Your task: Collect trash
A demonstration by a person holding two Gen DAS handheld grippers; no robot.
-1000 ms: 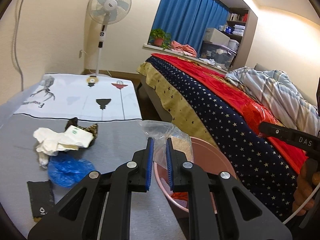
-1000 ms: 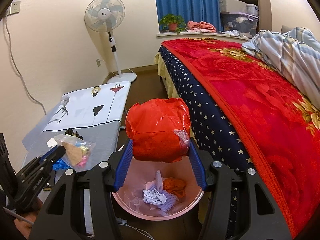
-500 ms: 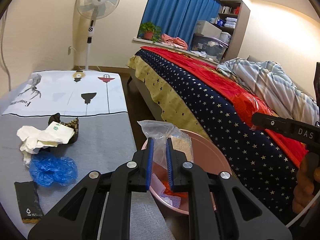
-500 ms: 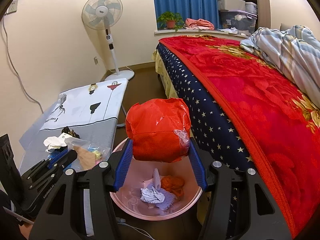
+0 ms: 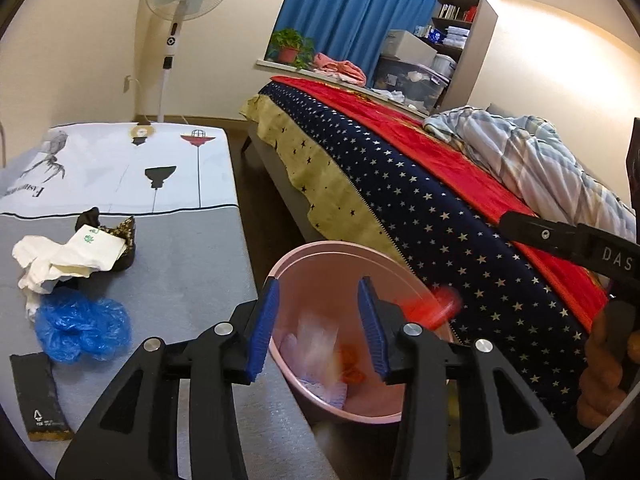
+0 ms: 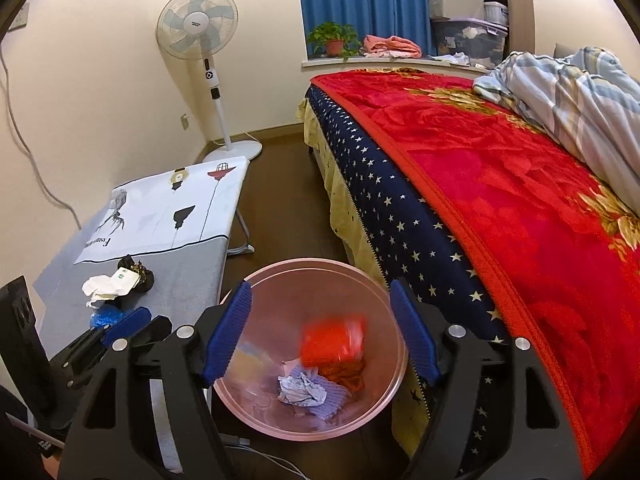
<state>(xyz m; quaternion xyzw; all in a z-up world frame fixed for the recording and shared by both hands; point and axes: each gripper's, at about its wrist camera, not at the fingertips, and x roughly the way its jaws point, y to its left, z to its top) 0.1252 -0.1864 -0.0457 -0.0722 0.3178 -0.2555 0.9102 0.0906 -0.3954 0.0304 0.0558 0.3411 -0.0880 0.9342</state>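
Both of our grippers have let go since half a second ago: the left gripper [image 5: 318, 324], which was pinching a clear plastic bag, now has its blue-padded jaws spread wide and empty, and the right gripper [image 6: 320, 334], which was clamped on a crumpled red plastic bag, also shows its jaws wide apart with nothing between them. We see the crumpled red plastic bag [image 6: 334, 342] as a motion-blurred shape inside the round pink plastic bin [image 6: 378, 298], above a crumpled bluish-white paper wad [image 6: 302, 388] and an orange scrap [image 6: 352, 376] lying on the bin's bottom. From the left wrist view a pale blurred smear [image 5: 316, 338] shows in the bin between our jaws; we take it for the clear bag but cannot tell for sure. The bin stands on the dark floor between the grey padded worktop [image 5: 188, 264] and the bed with the red floral blanket [image 6: 500, 184] over a navy star-print sheet [image 5: 404, 208]. More trash lies on the worktop towards its left edge: a pile of white crumpled tissues and wrappers [image 5: 66, 258] touching a dark gold-patterned wrapper [image 5: 122, 236], a crumpled blue plastic glove [image 5: 82, 326] just beside them, and a flat black carton [image 5: 38, 396] at the near left corner. A white standing fan [image 6: 200, 40] is by the wall beyond the worktop's far end.
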